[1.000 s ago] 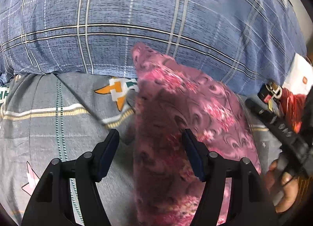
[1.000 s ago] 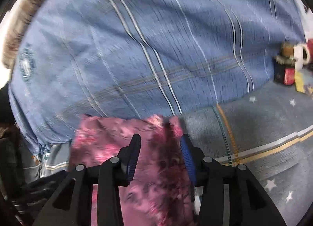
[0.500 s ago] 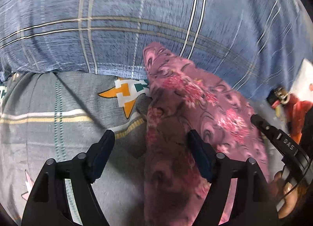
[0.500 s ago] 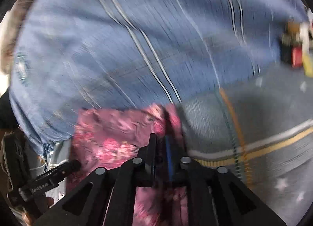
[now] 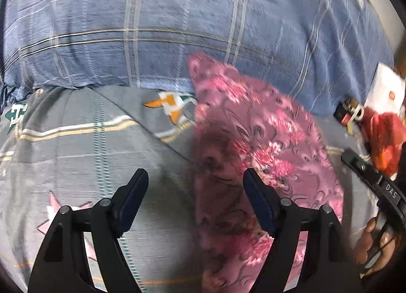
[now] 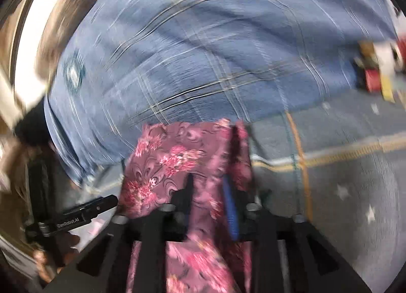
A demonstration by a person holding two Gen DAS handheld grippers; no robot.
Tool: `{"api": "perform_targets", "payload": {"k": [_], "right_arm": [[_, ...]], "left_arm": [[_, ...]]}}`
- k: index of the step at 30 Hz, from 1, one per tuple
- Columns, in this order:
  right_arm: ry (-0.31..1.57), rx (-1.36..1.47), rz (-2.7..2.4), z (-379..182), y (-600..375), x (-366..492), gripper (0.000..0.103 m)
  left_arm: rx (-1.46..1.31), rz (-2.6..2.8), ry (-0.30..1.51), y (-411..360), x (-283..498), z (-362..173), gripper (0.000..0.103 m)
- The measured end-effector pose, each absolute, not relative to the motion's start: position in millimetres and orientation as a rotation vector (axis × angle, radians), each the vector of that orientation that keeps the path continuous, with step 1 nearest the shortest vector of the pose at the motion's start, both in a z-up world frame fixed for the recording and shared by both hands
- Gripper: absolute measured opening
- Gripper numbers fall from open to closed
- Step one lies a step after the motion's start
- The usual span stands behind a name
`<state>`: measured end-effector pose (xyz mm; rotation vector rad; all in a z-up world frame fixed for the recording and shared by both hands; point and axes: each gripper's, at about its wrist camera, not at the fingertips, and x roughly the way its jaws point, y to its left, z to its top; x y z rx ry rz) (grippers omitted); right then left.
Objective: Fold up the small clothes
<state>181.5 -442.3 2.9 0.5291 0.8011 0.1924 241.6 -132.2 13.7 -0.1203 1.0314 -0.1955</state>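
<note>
A pink floral cloth (image 5: 266,140) lies folded on the grey star-print bedsheet (image 5: 76,153), its far corner against a blue plaid pillow. My left gripper (image 5: 195,173) stands open and wide above the sheet; the cloth's left edge lies between its fingers, under the right one. In the right wrist view the cloth (image 6: 172,156) bunches up between the fingers of my right gripper (image 6: 207,178). Its jaws are opening, and the blue pad (image 6: 229,206) shows bare beside the fabric. The picture is blurred by motion.
The big blue plaid pillow (image 5: 177,26) fills the far side. A red bag (image 5: 383,135), small bottles and a white box (image 5: 385,90) sit at the far right. A hand (image 5: 368,244) holds the right gripper's handle at the right edge.
My left jaws widened and shifted left, so the cloth sits more under the right finger. My right gripper closed on a fold of the cloth, then parted again, and its view swung.
</note>
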Motion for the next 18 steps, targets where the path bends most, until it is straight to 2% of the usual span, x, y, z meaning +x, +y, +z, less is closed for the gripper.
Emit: {"api": "perform_targets", "payload": {"k": [4, 7, 9, 15, 18], "right_arm": [[0.865, 0.609, 0.222, -17, -450, 178, 0.042], [0.888, 0.673, 0.247, -32, -452, 178, 0.052], [0.906, 0.657, 0.237, -38, -447, 183, 0.063], [0.893, 0.722, 0.372, -47, -442, 197, 0.069], [0.908, 0.662, 0.399, -45, -427, 204, 0.068]], "left_arm": [[-0.278, -0.248, 1.153, -112, 248, -5, 0.077], [-0.383, -0.307, 1.22, -114, 249, -22, 0.078], [-0.409, -0.326, 1.226, -120, 245, -24, 0.078], [-0.371, -0.368, 1.225, -142, 255, -24, 0.081], [-0.348, -0.38, 1.227, -156, 257, -25, 0.081]]}}
